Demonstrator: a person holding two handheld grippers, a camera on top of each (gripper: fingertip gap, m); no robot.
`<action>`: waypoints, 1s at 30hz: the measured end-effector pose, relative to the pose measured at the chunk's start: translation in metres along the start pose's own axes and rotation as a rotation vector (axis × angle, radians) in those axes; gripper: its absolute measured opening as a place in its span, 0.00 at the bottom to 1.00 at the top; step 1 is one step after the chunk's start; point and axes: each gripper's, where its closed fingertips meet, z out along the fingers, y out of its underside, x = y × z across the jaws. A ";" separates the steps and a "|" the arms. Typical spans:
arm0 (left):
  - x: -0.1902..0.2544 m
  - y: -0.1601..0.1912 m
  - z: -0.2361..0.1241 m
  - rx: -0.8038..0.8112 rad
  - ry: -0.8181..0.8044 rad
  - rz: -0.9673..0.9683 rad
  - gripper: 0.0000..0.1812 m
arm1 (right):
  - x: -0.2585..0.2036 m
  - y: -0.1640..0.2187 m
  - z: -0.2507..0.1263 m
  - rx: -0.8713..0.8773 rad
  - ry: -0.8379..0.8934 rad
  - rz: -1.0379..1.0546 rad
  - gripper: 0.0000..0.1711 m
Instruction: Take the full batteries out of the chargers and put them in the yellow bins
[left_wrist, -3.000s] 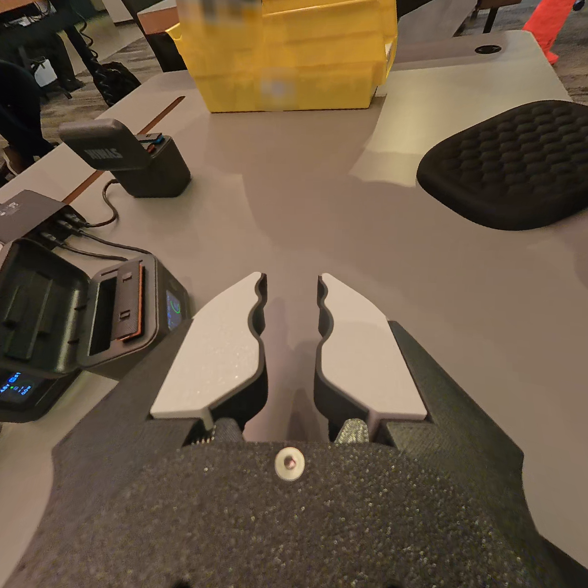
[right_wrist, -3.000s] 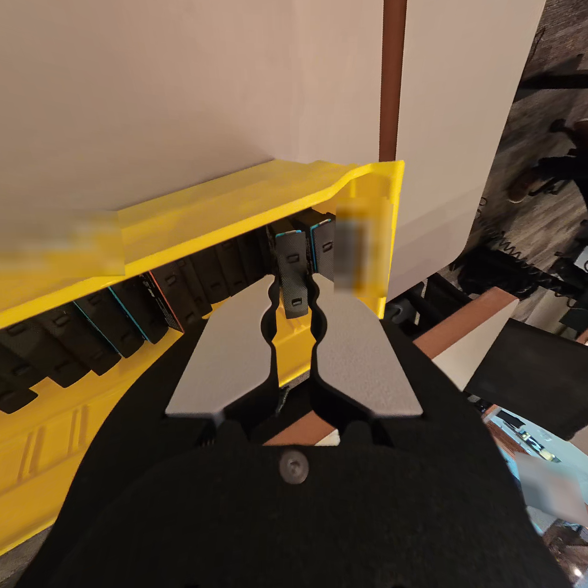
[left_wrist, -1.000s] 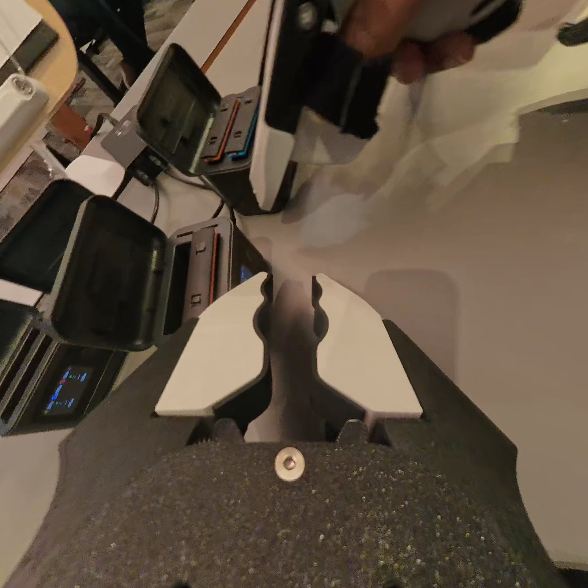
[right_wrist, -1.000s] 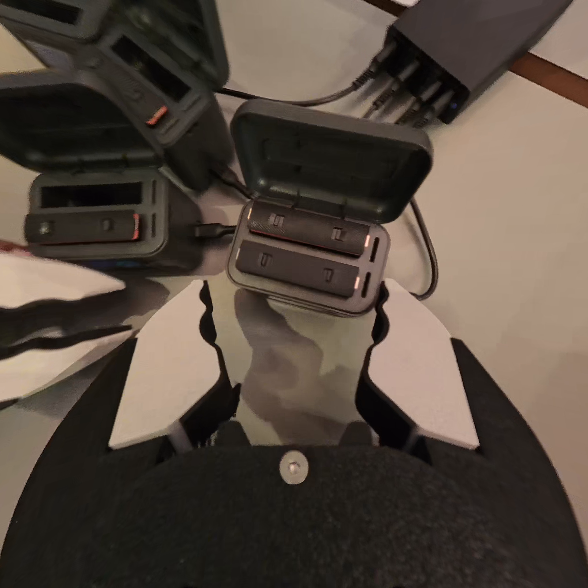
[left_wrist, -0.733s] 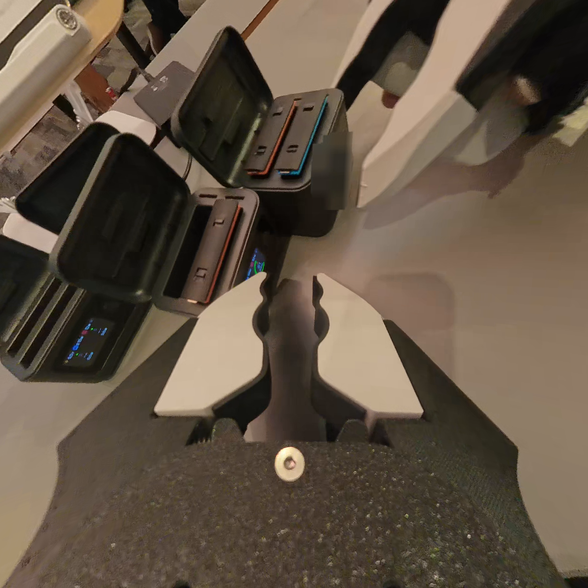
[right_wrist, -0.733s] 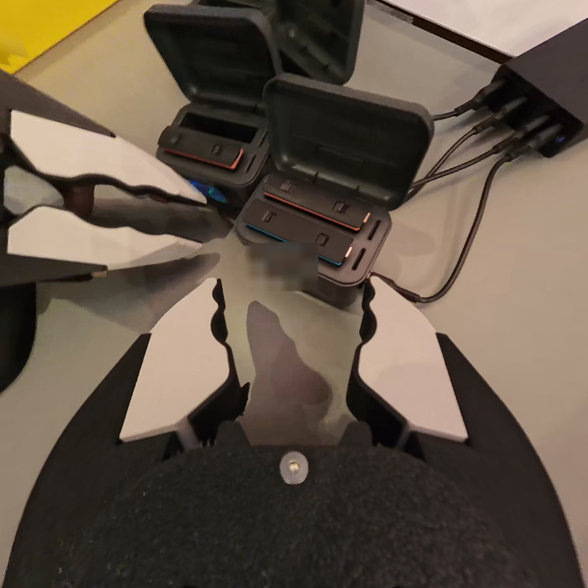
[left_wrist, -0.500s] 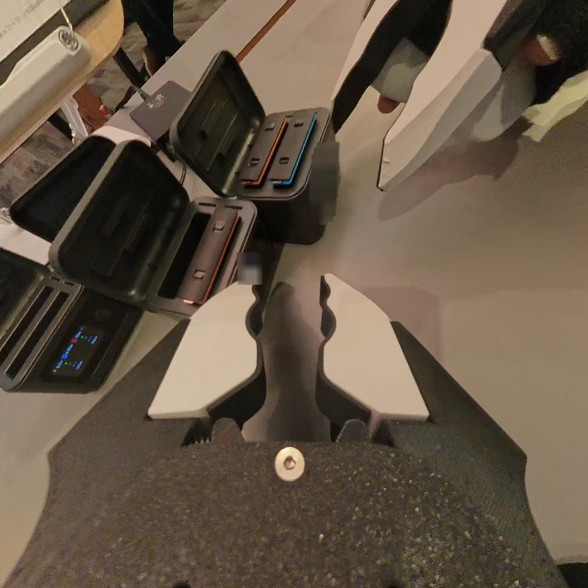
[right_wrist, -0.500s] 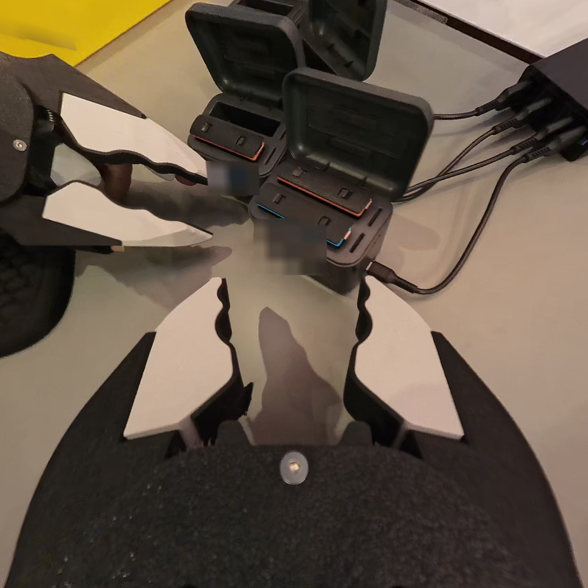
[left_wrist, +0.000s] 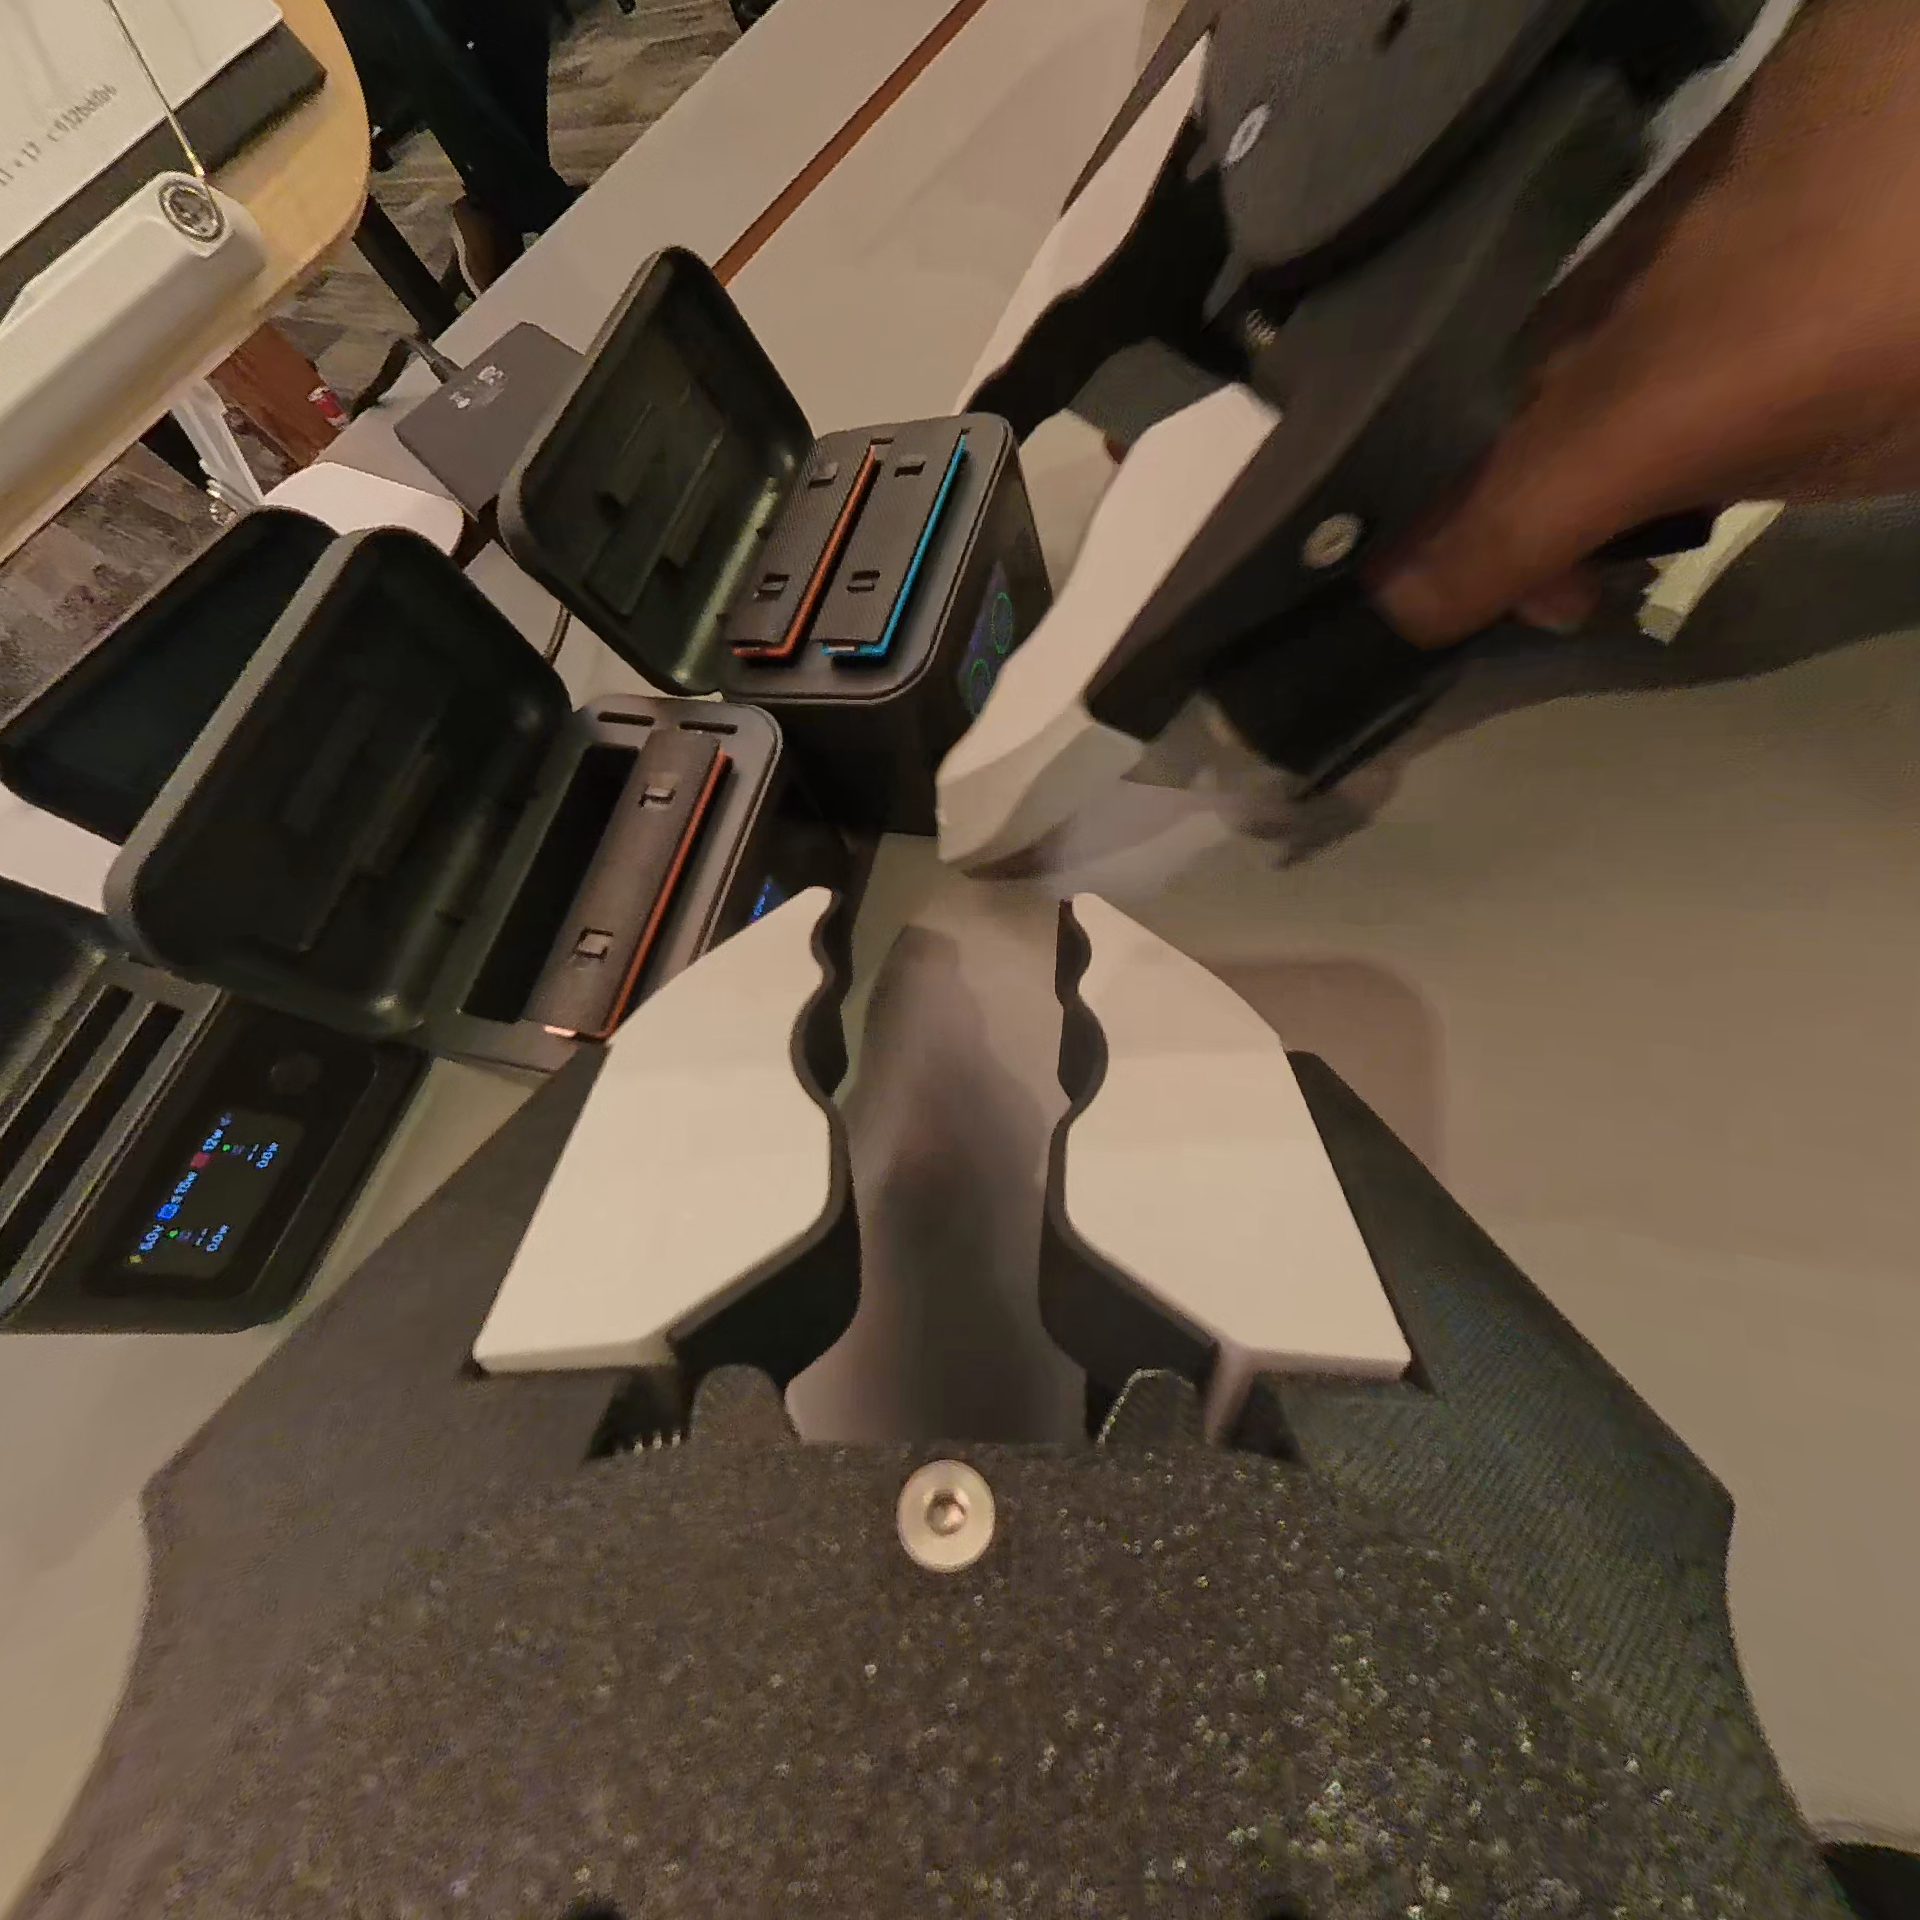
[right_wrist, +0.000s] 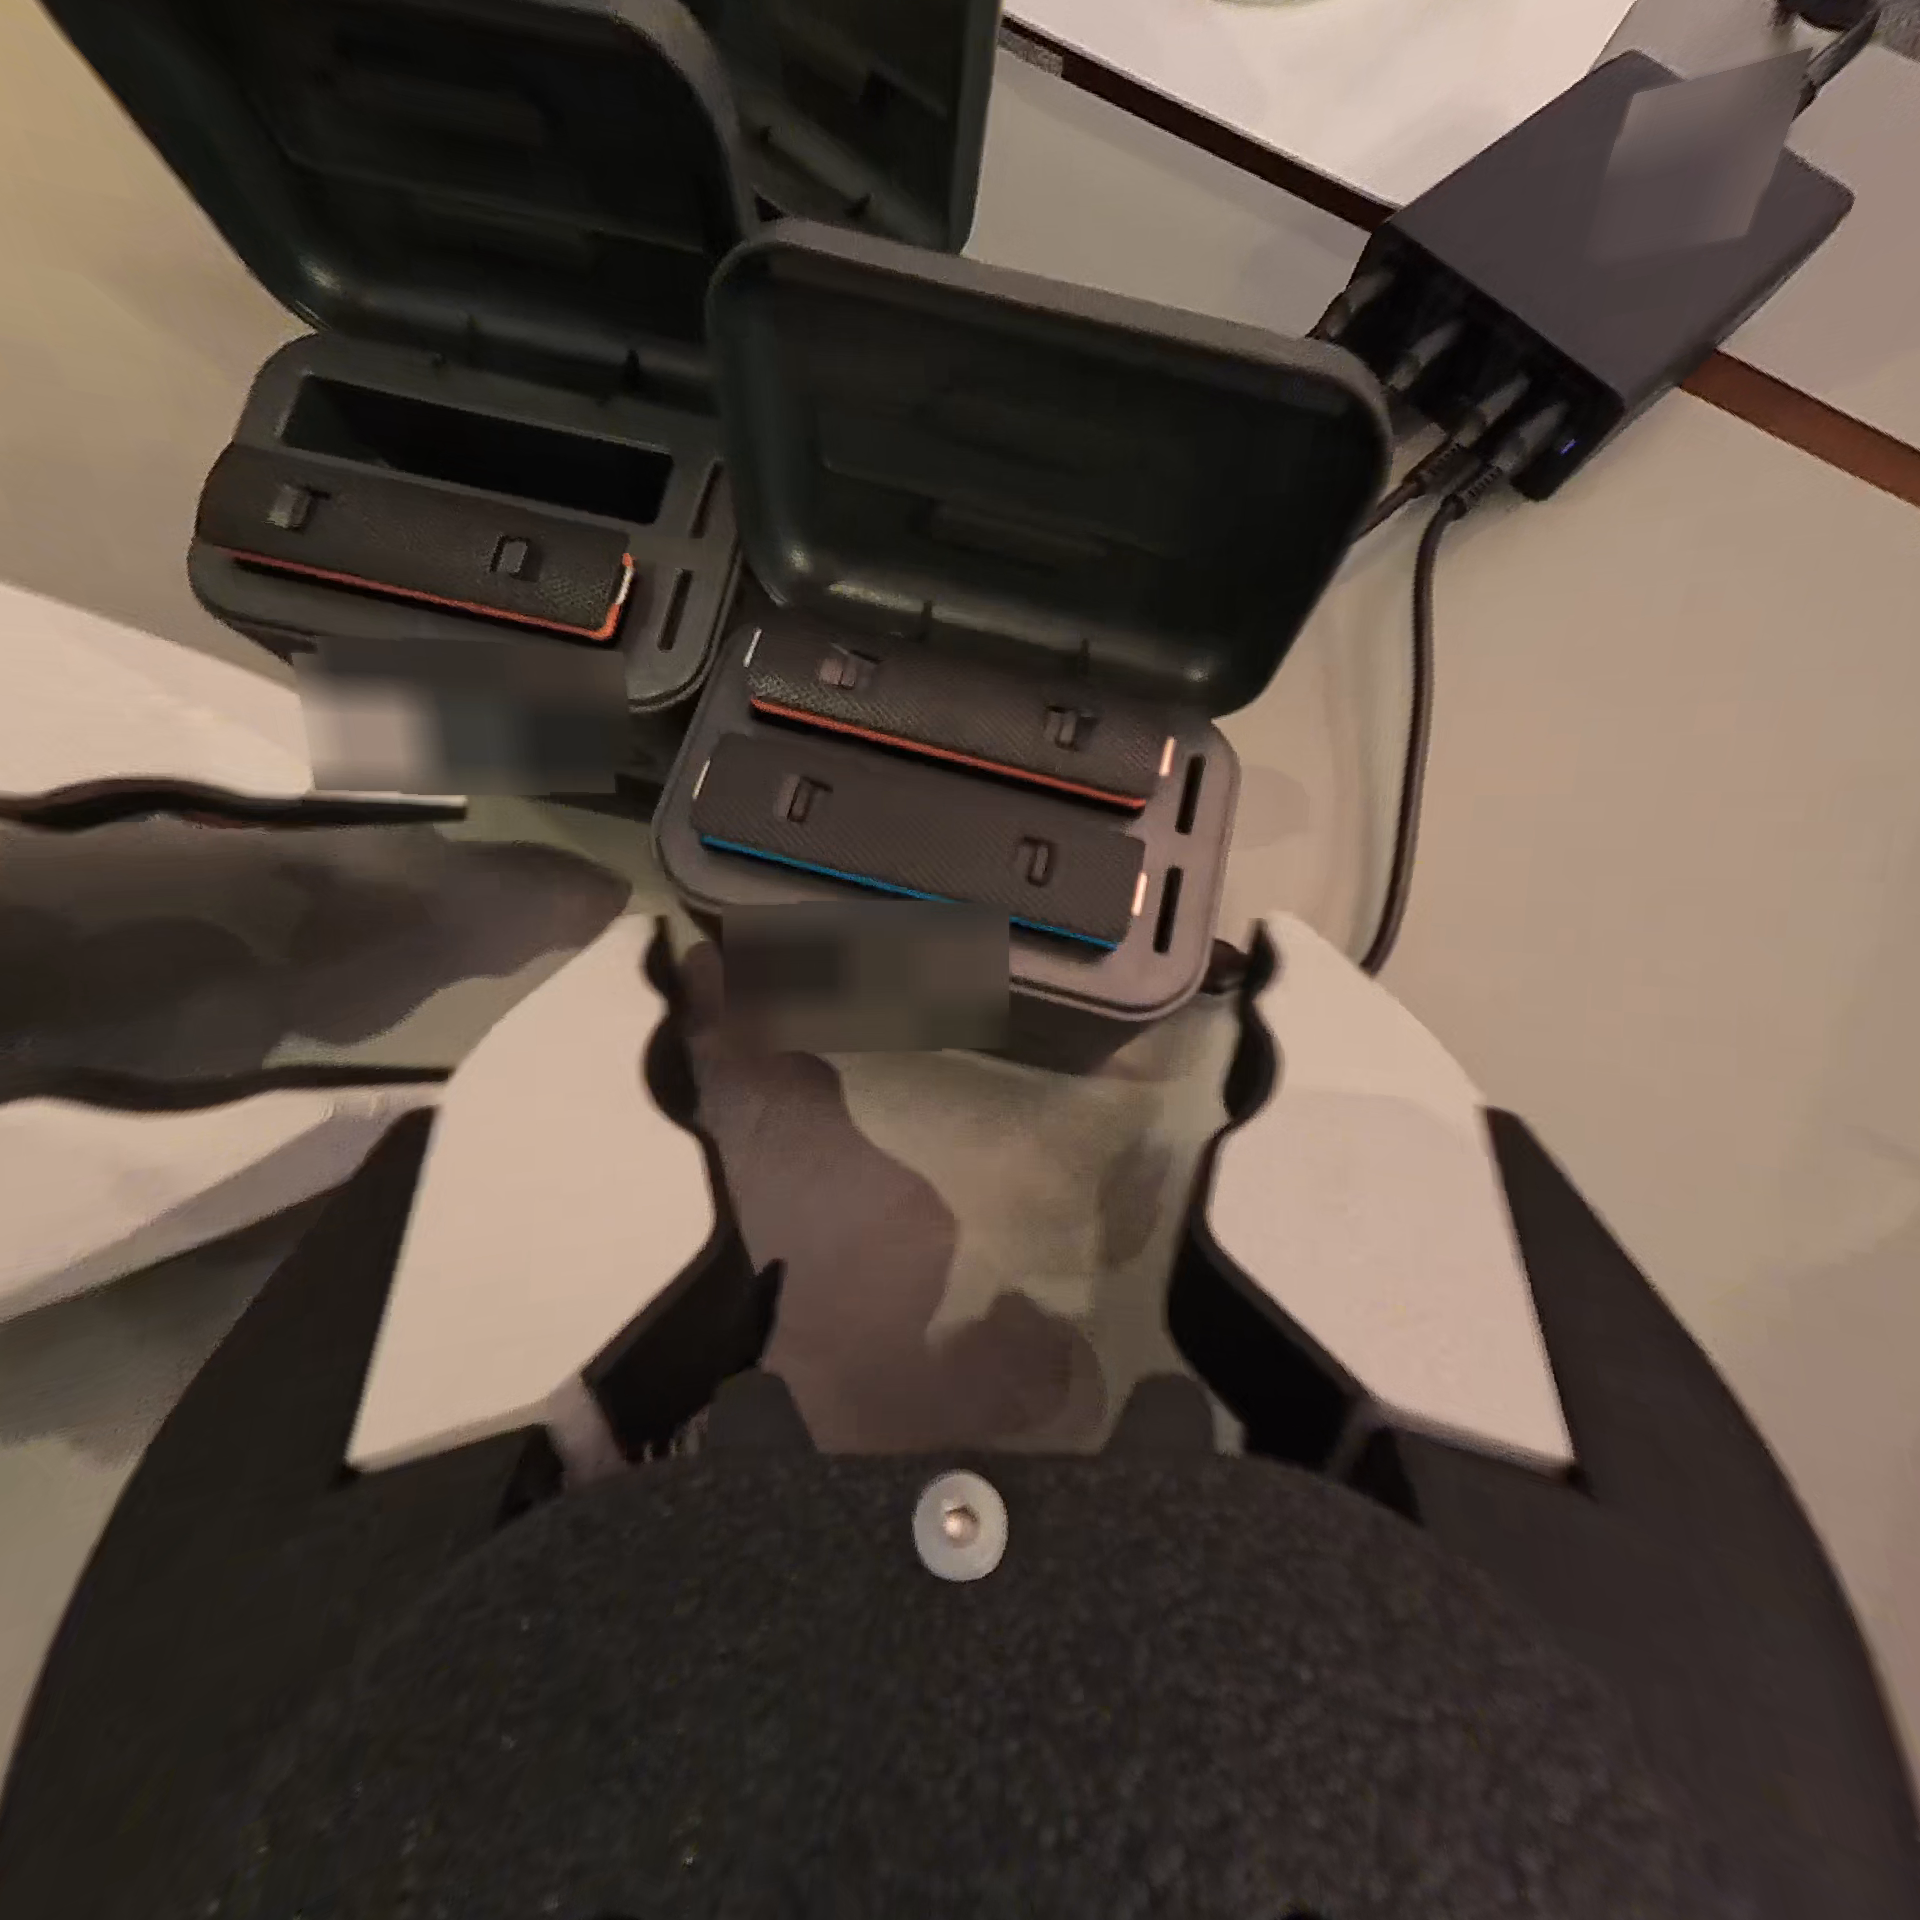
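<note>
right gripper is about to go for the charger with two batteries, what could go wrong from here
1. The blue-edged battery and red-edged battery sit side by side, so the wide-open right gripper may catch both, or the charger body.
2. The open lid stands right behind the slots and could be knocked.
3. The left gripper is close by, so the two might collide.

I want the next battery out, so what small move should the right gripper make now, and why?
Probably ease the right gripper forward and down over the blue-edged battery. Its jaws are wide open and empty, just short of the open charger, and that battery sits nearest.
</note>
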 end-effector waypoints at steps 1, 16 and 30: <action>0.001 0.000 0.000 -0.001 0.003 0.001 0.21 | 0.000 -0.002 0.003 0.004 0.005 -0.009 0.53; 0.011 0.000 0.004 -0.016 0.043 0.017 0.24 | 0.004 0.017 -0.022 0.014 -0.005 0.039 0.55; 0.010 0.000 0.001 -0.009 0.043 0.007 0.23 | 0.002 0.010 -0.007 -0.009 0.004 0.001 0.54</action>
